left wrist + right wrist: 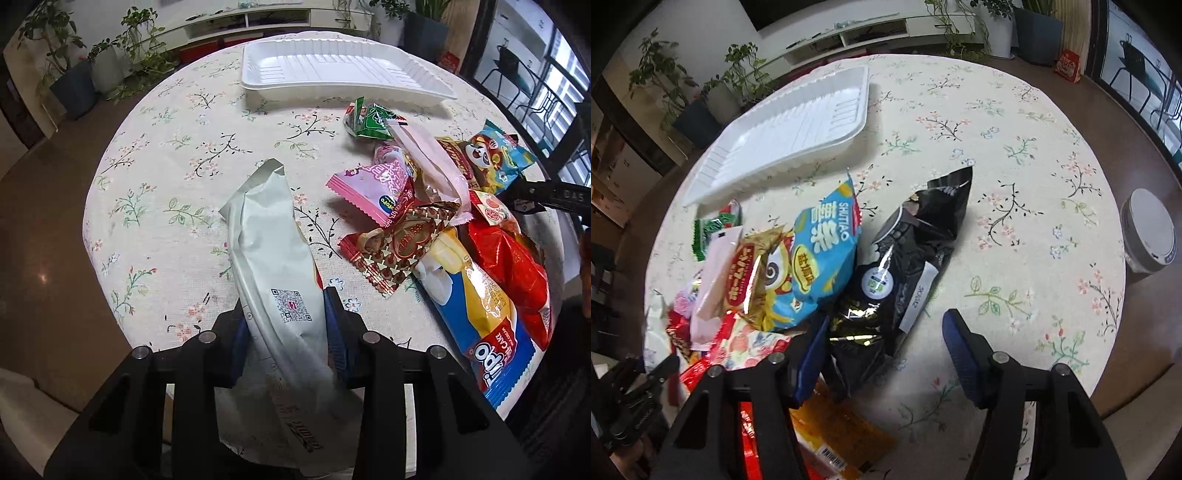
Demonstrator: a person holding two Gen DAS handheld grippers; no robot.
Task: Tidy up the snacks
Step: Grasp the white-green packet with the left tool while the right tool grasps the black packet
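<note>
My left gripper point(288, 325) is shut on a long white snack packet point(271, 258) with a QR code, holding it over the near table. An empty white plastic tray point(332, 70) lies at the far side; it also shows in the right wrist view point(790, 129). A pile of snack packets point(436, 221) lies to the right. My right gripper point(886, 350) is open, its jaws either side of the near end of a black snack bag point(905, 280) lying on the table. A blue chip bag point(823, 254) and other packets lie left of it.
The round table point(1015, 166) has a floral cloth. A white round robot vacuum point(1148, 232) sits on the floor to the right. Potted plants point(74, 74) and a low white shelf point(258, 18) stand beyond the table.
</note>
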